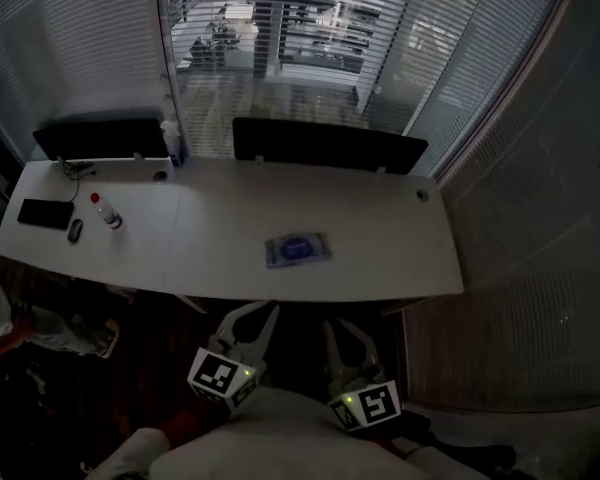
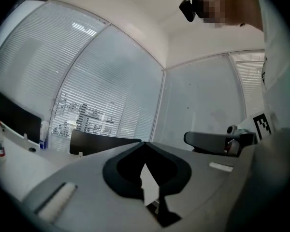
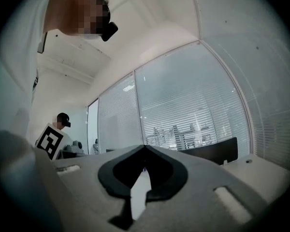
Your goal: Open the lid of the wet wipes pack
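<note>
Desk (image 1: 380,238), hand-held grippers (image 1: 252,313) (image 1: 340,328) closed, empty

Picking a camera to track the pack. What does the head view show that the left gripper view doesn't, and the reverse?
Head view only: the flat wet wipes pack with blue lid and a black phone. Left gripper view only: the left gripper up close, jaws together with nothing between. Both: the white table, the clear red-capped bottle and the black desk dividers.

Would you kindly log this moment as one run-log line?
phase: pre-approach | left gripper: shut, empty | right gripper: shut, empty | wet wipes pack: on table, untouched
</note>
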Motion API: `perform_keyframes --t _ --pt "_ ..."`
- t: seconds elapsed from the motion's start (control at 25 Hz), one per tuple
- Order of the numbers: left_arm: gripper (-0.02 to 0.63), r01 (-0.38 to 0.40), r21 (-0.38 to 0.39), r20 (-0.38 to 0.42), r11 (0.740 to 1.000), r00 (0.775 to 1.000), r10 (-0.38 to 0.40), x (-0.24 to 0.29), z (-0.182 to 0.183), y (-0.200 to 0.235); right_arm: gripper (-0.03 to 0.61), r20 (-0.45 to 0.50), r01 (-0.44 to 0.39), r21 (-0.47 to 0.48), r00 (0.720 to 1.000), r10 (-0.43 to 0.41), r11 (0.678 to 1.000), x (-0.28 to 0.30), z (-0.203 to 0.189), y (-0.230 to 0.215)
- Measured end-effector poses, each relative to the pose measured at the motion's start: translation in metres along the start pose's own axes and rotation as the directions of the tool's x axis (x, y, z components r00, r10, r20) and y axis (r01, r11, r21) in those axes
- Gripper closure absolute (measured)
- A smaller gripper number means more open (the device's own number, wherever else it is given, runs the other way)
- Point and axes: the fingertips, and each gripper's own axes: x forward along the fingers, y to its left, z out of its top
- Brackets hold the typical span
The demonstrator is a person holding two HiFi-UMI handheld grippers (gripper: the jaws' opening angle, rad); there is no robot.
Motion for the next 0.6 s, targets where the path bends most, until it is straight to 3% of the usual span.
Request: perform_keyframes --t 0.2,0.6 --pt "0.611 -0.019 -0.003 0.003 1.000 1.000 0.019 0.028 0.016 0.043 0.578 -0.003 -0.001 -0.025 1.000 0.000 1.000 0.051 0.006 -0.011" --pt "0.611 -0.040 0.001 -0.005 0.999 0.999 0.040 0.063 0.020 0.067 0.578 -0.006 -0.005 -0.039 1.000 0.005 0.999 0.094 0.002 -0.038"
